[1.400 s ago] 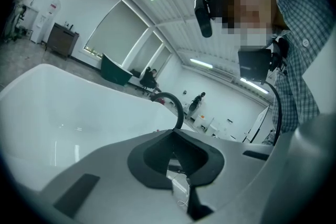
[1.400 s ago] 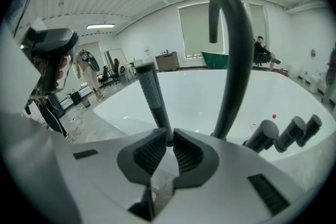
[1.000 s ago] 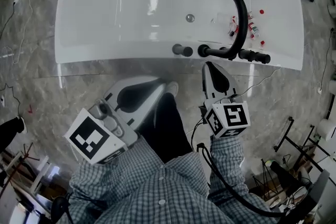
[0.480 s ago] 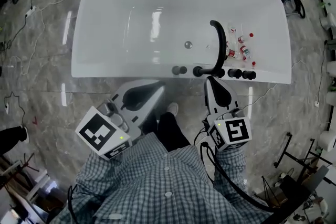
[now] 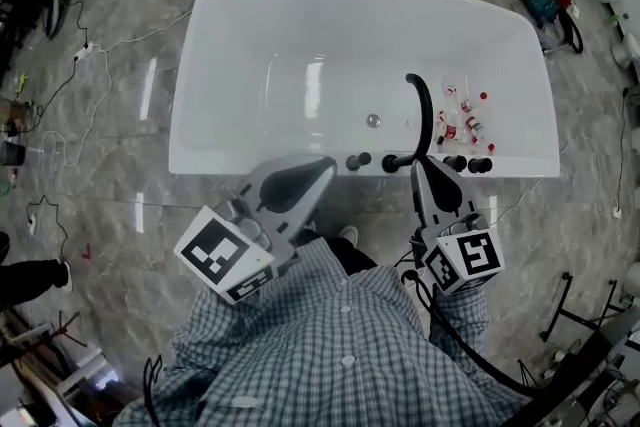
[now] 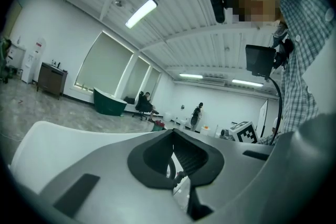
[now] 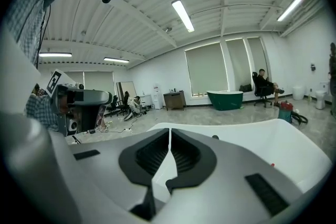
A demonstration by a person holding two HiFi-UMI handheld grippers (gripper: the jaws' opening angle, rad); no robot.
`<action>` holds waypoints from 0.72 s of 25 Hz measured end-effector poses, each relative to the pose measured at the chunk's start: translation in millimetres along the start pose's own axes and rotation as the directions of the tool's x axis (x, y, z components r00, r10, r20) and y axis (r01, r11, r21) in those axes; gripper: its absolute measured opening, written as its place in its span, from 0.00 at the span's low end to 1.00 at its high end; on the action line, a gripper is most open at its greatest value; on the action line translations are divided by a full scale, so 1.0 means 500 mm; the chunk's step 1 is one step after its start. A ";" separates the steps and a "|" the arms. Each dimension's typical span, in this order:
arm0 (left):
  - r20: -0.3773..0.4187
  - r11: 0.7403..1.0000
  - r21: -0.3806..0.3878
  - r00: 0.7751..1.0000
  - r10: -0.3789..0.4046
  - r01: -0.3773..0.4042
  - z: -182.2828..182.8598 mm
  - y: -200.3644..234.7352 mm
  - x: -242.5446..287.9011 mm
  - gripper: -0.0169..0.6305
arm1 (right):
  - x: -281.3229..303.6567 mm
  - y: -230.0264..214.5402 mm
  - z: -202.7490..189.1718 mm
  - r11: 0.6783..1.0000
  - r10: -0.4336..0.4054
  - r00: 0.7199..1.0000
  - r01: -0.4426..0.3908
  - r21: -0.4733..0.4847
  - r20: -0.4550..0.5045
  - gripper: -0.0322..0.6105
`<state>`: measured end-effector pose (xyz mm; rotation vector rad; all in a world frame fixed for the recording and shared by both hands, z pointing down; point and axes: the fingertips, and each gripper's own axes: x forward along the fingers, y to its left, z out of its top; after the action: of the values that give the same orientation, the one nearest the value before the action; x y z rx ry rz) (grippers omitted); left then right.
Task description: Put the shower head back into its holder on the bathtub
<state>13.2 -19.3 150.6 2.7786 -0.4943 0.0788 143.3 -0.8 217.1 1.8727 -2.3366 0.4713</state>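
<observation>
Head view: both grippers near the bathtub's (image 5: pixel 230 155) near rim
Jaws of left gripper (image 5: pixel 318 167) and right gripper (image 5: pixel 428 167) clenched, empty; open floor (image 5: pixel 120 215) all round; black curved fitting's (image 5: pixel 424 110) base unclear

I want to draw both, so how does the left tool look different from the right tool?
The left tool leans slantwise toward the bathtub; the right tool points almost straight at it. The left tool's tip is by the black knob on the rim; the right tool's tip is just below the curved black pipe. Both have their jaws together and hold nothing.
</observation>
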 end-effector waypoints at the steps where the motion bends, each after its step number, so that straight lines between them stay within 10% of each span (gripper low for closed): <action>1: 0.007 1.000 0.007 1.000 0.002 -0.002 0.008 -0.001 -0.004 0.04 | -0.002 0.002 0.009 1.000 0.002 1.000 -0.002 -0.003 0.007 0.09; 18: 0.065 0.997 0.083 0.998 -0.013 0.008 0.064 -0.010 -0.011 0.04 | -0.006 0.041 0.079 0.995 0.056 0.996 -0.050 -0.089 0.066 0.08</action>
<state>9.4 -23.2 118.4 2.8723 -0.5039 0.0057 128.3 -6.4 175.4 1.8199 -2.4133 0.3097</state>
